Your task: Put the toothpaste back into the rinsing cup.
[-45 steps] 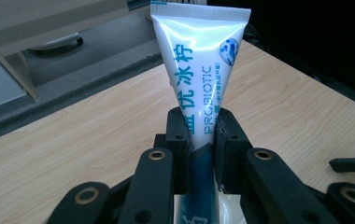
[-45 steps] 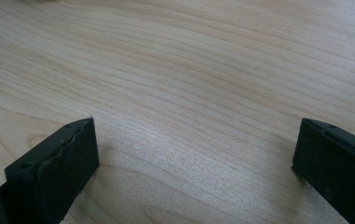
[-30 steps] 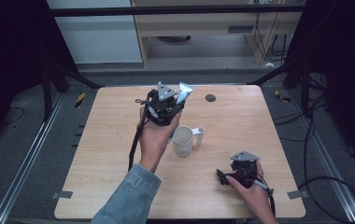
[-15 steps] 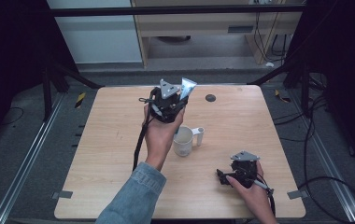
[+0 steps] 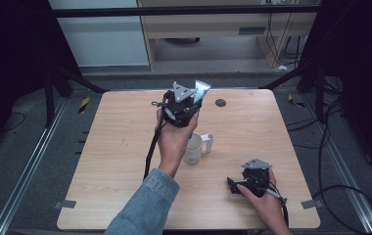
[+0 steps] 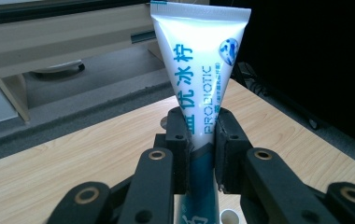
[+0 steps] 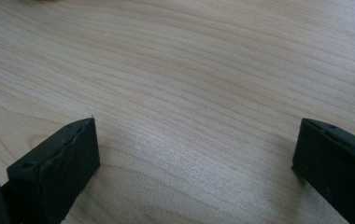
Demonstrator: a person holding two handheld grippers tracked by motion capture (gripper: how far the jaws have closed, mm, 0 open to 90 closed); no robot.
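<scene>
Left gripper (image 5: 194,100): raised above the far middle of the table, jaws clamped on a tube.
Tube (image 6: 199,70): white toothpaste tube with blue print, pinched across its lower part; the flat crimped end sticks out beyond the jaws, pointing to the far side.
Right gripper (image 5: 233,185): low over the near right of the table, jaws spread wide over bare wood, nothing between them.
Mug (image 5: 193,148): white, handle to the right, standing near the table's middle, just nearer than the left gripper.
Table (image 5: 115,161): light wood.
</scene>
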